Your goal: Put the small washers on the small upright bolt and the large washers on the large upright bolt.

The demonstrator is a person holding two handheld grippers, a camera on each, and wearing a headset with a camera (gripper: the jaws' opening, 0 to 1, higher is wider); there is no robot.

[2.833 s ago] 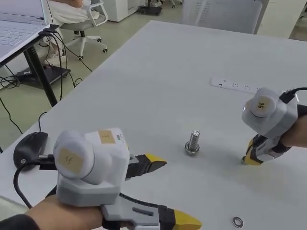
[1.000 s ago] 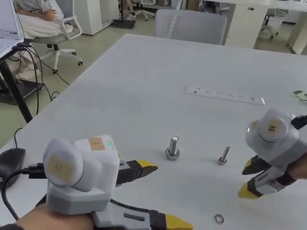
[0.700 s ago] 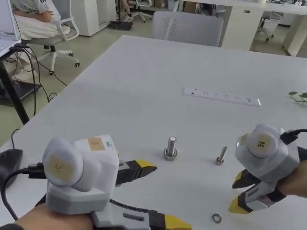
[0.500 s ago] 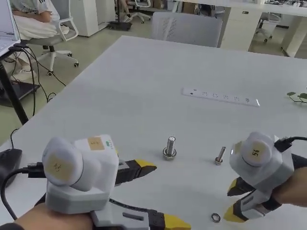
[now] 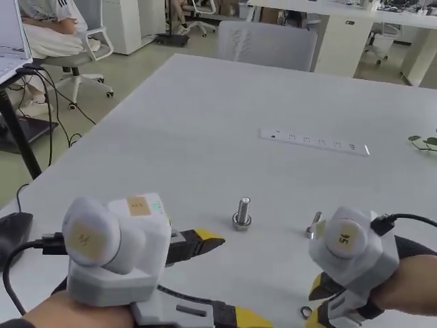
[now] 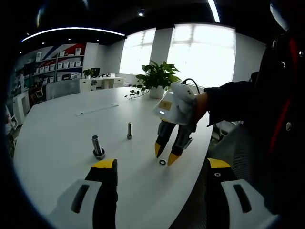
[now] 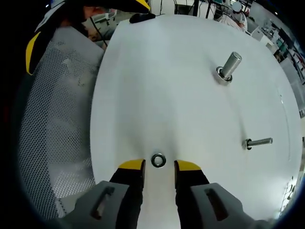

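- Hovering low over the white table (image 5: 205,109), the right gripper (image 7: 158,168) has its jaws apart, with a washer (image 7: 158,160) lying flat between the yellow tips, just ahead of them, near the table's edge.
- The large upright bolt (image 5: 242,212) and the small upright bolt (image 5: 315,225) stand beyond the washer, apart from each other.
- The left gripper (image 5: 229,279) is spread wide and holds nothing.

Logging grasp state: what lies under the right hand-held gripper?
A washer lies flat on the table between the open tips of the right hand-held gripper. The gripper's body covers the table just behind them.
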